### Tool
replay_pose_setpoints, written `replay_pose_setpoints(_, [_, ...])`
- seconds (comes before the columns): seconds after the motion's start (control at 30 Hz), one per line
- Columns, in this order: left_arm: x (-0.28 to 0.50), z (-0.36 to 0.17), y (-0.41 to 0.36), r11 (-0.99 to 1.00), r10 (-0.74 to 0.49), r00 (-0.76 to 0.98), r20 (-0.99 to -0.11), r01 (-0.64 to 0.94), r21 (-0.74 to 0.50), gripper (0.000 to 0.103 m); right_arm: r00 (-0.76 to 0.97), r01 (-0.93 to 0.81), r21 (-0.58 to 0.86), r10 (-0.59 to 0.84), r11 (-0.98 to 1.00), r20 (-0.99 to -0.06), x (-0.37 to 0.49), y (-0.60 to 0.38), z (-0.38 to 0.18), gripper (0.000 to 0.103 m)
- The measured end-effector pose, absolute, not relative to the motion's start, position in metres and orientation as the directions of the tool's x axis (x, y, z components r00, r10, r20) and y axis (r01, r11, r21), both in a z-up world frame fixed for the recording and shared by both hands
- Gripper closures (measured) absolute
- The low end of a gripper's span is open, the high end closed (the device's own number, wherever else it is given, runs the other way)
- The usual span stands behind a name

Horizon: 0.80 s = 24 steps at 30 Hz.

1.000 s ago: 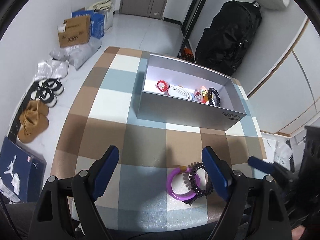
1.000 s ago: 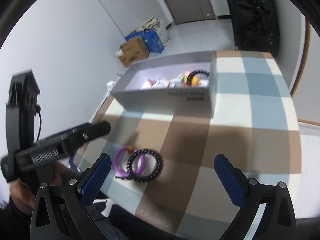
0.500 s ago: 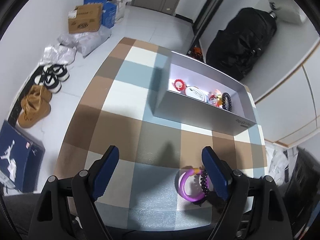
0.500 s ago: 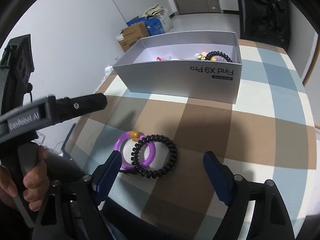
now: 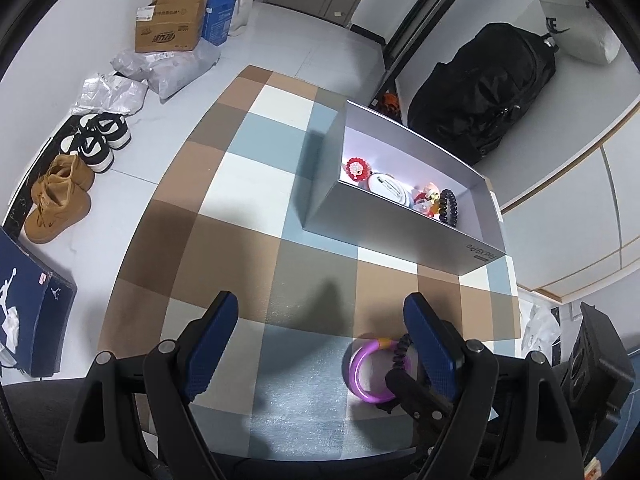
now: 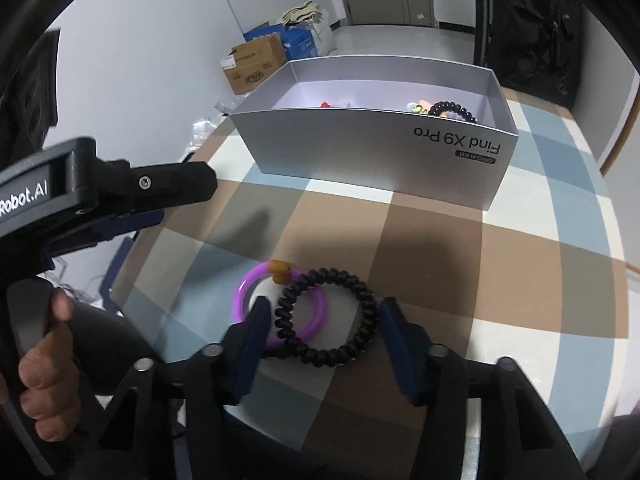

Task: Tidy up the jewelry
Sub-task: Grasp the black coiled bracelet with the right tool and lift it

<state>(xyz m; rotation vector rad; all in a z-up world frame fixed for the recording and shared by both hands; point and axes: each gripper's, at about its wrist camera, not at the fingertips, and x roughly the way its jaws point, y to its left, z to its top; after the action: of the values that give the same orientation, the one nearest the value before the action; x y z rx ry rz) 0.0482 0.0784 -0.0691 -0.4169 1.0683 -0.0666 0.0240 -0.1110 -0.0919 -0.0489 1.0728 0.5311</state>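
A checkered brown, blue and white table (image 6: 532,248) carries a silver open box (image 6: 384,160), a purple ring (image 6: 250,286) and an overlapping black spiral hair tie (image 6: 362,300).

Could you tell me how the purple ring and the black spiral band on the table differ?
The purple ring is smooth and glossy with an orange bead on its rim; the black spiral band is coiled and matte, with no bead. The black spiral band looks wider than the purple ring. The band overlaps the ring's right side. The open right gripper straddles the band rather than the whole ring. Both lie flat on the checked tablecloth, outside the grey box.
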Motion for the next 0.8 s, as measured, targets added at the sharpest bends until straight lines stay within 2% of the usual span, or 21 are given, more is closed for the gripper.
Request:
replay_pose_setpoints(0.1, [0.049, -0.068, 0.076, 0.923, -0.257, 0.486, -0.835, -0.133, -0.362, 0.022, 0.364, -0.441, 0.211, 0.389, 0.872, -0.846, 0.024, -0.110, -0.092, 0.054])
replay_pose_setpoints(0.43, [0.047, -0.070, 0.083, 0.917, -0.252, 0.486, -0.837, -0.157, -0.367, 0.022, 0.354, -0.329, 0.365, 0.473, 0.871, -0.807, 0.043, -0.141, -0.087, 0.056])
replay_pose_setpoints(0.8, [0.040, -0.075, 0.052, 0.927, -0.335, 0.407, -0.850, -0.018, -0.374, 0.022, 0.438, -0.251, 0.437, 0.504, 0.864, -0.744, 0.051, -0.180, -0.063, 0.058])
